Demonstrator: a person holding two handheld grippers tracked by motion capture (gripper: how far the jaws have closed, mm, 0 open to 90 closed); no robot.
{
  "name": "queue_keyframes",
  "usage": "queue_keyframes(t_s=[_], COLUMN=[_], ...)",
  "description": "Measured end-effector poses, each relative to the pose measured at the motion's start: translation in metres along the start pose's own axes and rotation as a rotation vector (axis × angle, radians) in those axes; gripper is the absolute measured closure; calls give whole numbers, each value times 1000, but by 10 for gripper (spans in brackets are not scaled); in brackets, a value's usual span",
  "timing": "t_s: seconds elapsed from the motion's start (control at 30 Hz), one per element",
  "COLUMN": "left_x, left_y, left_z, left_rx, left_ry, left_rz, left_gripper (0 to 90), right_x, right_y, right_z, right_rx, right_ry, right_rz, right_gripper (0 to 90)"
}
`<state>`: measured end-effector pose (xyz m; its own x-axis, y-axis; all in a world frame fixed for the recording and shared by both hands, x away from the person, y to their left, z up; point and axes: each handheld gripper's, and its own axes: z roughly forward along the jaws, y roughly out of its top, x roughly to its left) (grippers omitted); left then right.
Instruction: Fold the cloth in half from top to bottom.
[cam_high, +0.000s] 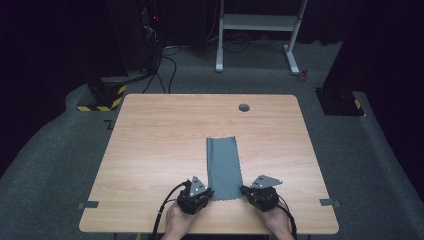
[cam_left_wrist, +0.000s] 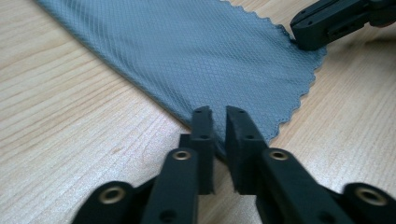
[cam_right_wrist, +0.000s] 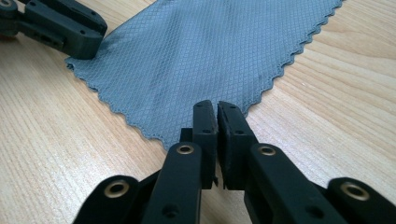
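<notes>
A grey cloth (cam_high: 224, 160) with zigzag edges lies flat on the wooden table (cam_high: 150, 150), its long side running away from me. My left gripper (cam_high: 210, 192) is at its near left corner. In the left gripper view the cloth (cam_left_wrist: 196, 51) runs into a narrow gap between the jaws of that gripper (cam_left_wrist: 219, 112), which stand slightly open. My right gripper (cam_high: 243, 190) is at the near right corner. Its own view has the gripper (cam_right_wrist: 217, 105) shut on the cloth (cam_right_wrist: 201, 56) corner. Each gripper view also takes in the other gripper (cam_left_wrist: 327, 23) (cam_right_wrist: 65, 30) at the far corner.
A round cable hole (cam_high: 244, 107) sits near the table's far edge. Grey tape tabs (cam_high: 88, 204) (cam_high: 330, 202) mark the near left and right edges. Beyond the table stand a white desk frame (cam_high: 260, 30) and black posts with striped bases (cam_high: 102, 97).
</notes>
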<state>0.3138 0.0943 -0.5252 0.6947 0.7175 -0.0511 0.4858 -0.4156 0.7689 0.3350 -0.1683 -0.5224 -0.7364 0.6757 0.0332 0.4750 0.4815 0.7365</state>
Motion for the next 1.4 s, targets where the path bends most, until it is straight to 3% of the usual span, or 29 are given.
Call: queue_keyframes(t_s=[0.1, 0.37, 0.5, 0.63, 0.7, 0.73, 0.8, 0.87, 1.0, 1.17, 1.4], left_x=[2, 3, 0, 1, 2, 4, 6, 10, 23, 48, 74], left_y=[0, -3, -6, -10, -11, -10, -9, -5, 8, 31, 64], left_z=[0, -6, -13, -17, -16, -16, -16, -16, -5, 17, 47], left_rx=[3, 17, 37, 36, 18, 18, 9, 3, 5, 18, 41], left_ry=[-17, -44, -35, -39, -35, -40, -40, -19, 2, 59, 121], left_rz=[-8, -32, -4, -8, -26, -35, -46, -35, -54, -70, -79], left_gripper=[881, 896, 896, 888, 835, 731, 650, 582, 542, 531, 527], right_x=[1, 6, 17, 24, 24, 22, 19, 15, 3, -18, -28], right_y=[0, -2, -5, -7, -7, -8, -7, -6, 1, 17, 42], right_z=[0, -3, -6, -7, -8, -8, -9, -11, -9, 5, 29], right_rx=[-2, 5, 12, 8, 4, -2, -5, -17, -38, -49, -44], right_ry=[-3, 9, 18, 26, 29, 34, 50, 48, 42, 6, -10], right_rz=[-13, -24, -49, -60, -55, -56, -37, -32, -12, -2, -30], right_gripper=[885, 895, 895, 887, 852, 812, 788, 768, 743, 746, 752])
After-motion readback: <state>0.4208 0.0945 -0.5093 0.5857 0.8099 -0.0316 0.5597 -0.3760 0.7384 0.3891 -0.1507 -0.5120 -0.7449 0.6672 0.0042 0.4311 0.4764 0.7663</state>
